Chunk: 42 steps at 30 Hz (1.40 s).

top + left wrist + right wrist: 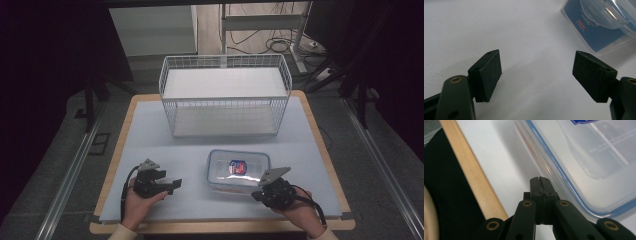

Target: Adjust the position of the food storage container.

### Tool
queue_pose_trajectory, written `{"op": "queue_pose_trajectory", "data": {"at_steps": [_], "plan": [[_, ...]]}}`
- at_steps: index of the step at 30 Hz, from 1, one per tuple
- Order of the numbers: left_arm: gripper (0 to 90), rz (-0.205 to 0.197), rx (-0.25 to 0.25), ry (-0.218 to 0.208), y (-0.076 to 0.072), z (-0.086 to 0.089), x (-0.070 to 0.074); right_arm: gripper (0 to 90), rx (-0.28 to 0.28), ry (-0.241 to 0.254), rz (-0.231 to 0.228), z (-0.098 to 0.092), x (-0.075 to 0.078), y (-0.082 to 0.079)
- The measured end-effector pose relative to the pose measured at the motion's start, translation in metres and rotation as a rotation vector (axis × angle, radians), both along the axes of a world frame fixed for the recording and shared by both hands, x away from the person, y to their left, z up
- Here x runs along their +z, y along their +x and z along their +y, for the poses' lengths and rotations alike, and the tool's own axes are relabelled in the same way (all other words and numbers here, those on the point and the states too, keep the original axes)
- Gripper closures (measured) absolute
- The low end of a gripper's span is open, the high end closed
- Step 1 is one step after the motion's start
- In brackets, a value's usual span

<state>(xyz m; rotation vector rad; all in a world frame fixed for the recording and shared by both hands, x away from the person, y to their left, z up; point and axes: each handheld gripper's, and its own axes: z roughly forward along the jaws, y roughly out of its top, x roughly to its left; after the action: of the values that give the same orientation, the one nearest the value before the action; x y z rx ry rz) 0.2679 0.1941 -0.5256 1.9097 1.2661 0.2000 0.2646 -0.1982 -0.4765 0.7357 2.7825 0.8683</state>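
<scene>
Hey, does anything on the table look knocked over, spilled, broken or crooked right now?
Nothing stands out. The lidded plastic container lies flat on the mat, lid on, no spill. The wire basket stands upright behind it. The left gripper is open, the right gripper shut beside the container.

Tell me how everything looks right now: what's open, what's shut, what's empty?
Clear plastic box with blue-edged lid: lid on, lying flat on the table.
White wire basket: upright, nothing inside.
Left gripper: jaws open, nothing between them.
Right gripper: jaws shut on nothing, right beside the box's edge.
</scene>
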Motion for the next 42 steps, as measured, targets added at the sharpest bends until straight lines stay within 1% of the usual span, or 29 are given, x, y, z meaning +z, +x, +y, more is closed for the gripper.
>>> {"op": "queue_pose_trajectory", "data": {"at_steps": [3, 5, 9, 10, 16, 19, 20, 23, 26, 27, 28, 29, 31, 34, 36, 39, 40, 41, 42], "plan": [[22.8, 0.001, -0.002, 0.002, 0.0, 0.0, 0.0, 89.5, -0.016, 0.005, -0.005, -0.004, -0.001, 0.005], [22.8, 0.002, -0.001, -0.004, 0.0, 0.001, 0.0, 89.5, -0.023, 0.009, -0.001, -0.006, -0.003, 0.01], [22.8, 0.0, -0.003, -0.007, 0.0, 0.001, 0.0, 89.5, -0.026, 0.009, -0.004, -0.008, -0.005, 0.013], [22.7, 0.0, -0.005, -0.007, 0.001, 0.001, 0.0, 89.5, -0.027, 0.012, 0.006, -0.008, -0.005, 0.013], [22.7, -0.003, -0.007, -0.013, 0.0, 0.002, 0.0, 89.5, -0.029, 0.016, -0.004, -0.008, -0.003, 0.012], [22.6, -0.009, -0.009, -0.015, 0.0, 0.002, 0.002, 89.5, -0.028, 0.017, 0.005, -0.009, -0.004, 0.009], [22.6, -0.012, -0.008, -0.016, 0.001, 0.002, 0.003, 89.5, -0.026, 0.021, 0.006, -0.01, -0.002, 0.007], [22.5, -0.015, -0.01, -0.017, 0.003, -0.001, 0.005, 89.5, -0.031, 0.06, -0.006, -0.019, 0.009, 0.004], [22.3, -0.013, -0.016, -0.01, 0.003, -0.003, 0.005, 89.5, -0.071, 0.114, -0.025, -0.033, 0.024, 0.006], [22.3, -0.012, -0.017, -0.011, 0.003, -0.003, 0.005, 89.4, -0.103, 0.151, -0.04, -0.043, 0.035, 0.01], [22.3, -0.012, -0.017, -0.011, 0.003, -0.003, 0.005, 89.4, -0.103, 0.151, -0.04, -0.043, 0.035, 0.01], [22.3, -0.013, -0.015, -0.012, 0.003, -0.003, 0.005, 89.4, -0.11, 0.161, -0.049, -0.047, 0.038, 0.012], [22.4, -0.014, -0.012, -0.012, 0.003, -0.003, 0.006, 89.4, -0.162, 0.186, -0.067, -0.06, 0.045, 0.021], [22.4, -0.014, -0.012, -0.01, 0.003, -0.004, 0.006, 89.4, -0.23, 0.196, -0.073, -0.074, 0.042, 0.03], [22.4, -0.013, -0.01, -0.009, 0.003, -0.005, 0.006, 89.4, -0.264, 0.188, -0.07, -0.082, 0.037, 0.035], [22.3, -0.013, -0.005, -0.009, 0.004, -0.005, 0.006, 89.3, -0.284, 0.194, -0.057, -0.09, 0.031, 0.041], [22.3, -0.013, -0.003, -0.01, 0.004, -0.005, 0.006, 88.5, -0.284, 0.194, -0.057, -0.09, 0.031, 0.041], [22.3, -0.012, -0.003, -0.01, 0.004, -0.006, 0.007, 85.1, -0.283, 0.196, -0.057, -0.09, 0.03, 0.042], [22.3, -0.013, -0.003, -0.011, 0.003, -0.006, 0.007, 78.2, -0.284, 0.2, -0.056, -0.09, 0.03, 0.042]]}}
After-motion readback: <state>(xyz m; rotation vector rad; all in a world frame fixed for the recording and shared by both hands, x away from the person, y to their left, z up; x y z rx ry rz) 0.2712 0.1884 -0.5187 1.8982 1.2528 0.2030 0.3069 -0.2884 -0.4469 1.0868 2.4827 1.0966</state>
